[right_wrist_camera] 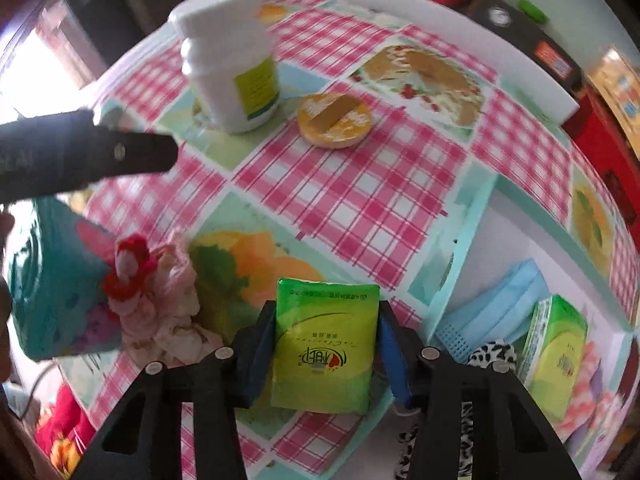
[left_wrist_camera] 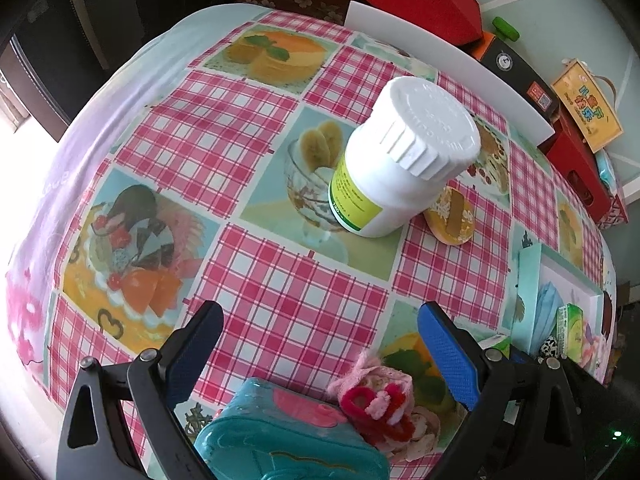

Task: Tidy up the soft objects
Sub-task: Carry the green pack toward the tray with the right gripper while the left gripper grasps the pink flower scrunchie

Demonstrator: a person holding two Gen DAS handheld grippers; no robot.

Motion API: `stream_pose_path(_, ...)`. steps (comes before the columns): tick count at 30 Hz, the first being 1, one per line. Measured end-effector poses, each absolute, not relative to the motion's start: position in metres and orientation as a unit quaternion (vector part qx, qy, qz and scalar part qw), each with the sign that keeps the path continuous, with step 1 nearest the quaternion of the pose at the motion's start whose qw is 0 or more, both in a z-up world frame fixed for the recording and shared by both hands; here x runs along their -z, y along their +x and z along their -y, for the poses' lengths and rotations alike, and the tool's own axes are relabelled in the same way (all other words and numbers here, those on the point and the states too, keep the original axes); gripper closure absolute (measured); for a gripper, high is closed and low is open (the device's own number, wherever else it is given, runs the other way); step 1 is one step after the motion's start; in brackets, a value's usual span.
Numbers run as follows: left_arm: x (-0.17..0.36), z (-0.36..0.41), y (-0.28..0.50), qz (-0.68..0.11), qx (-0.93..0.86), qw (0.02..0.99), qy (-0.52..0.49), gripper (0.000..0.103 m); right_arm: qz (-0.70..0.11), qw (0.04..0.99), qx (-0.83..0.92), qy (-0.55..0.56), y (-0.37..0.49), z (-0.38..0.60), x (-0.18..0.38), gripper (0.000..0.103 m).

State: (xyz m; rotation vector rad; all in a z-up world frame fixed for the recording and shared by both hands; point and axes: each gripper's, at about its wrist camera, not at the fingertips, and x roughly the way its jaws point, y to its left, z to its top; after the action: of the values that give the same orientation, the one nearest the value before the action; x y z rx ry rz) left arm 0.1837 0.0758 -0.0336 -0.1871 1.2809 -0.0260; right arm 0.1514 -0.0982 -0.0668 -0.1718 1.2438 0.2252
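Between the right claw's (right_wrist_camera: 324,344) blue pads sits a green tissue pack (right_wrist_camera: 325,344), pressed on both sides, over the bench (right_wrist_camera: 344,200) edge beside the tray (right_wrist_camera: 460,264). In the tray: blue mask (right_wrist_camera: 496,304), second green pack (right_wrist_camera: 556,344). Left claw (left_wrist_camera: 320,340) hangs wide, nothing between its fingers; pink knit piece (left_wrist_camera: 376,396) and teal pouch (left_wrist_camera: 280,440) just below. Farther off: white bottle (left_wrist_camera: 396,160), round yellow lid (left_wrist_camera: 450,216).

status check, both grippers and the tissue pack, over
Right gripper closed on tissue pack, beside the box. Left gripper open, empty, above teal pouch. Nothing in the way.
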Motion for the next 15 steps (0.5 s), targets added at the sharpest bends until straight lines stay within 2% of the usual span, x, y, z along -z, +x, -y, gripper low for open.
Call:
stream_pose_path(9, 0.033, -0.066, 0.185, -0.595, 0.013, 0.8, -0.074, 0.005, -0.532, 0.843, -0.072, 0.039, 0.123, 0.124, 0.057, 0.052)
stream_pose_path(15, 0.028, -0.053, 0.184, -0.588, 0.021, 0.806, -0.065, 0.005, -0.495, 0.864, -0.073, 0.052, 0.098, 0.131, 0.034, 0.052)
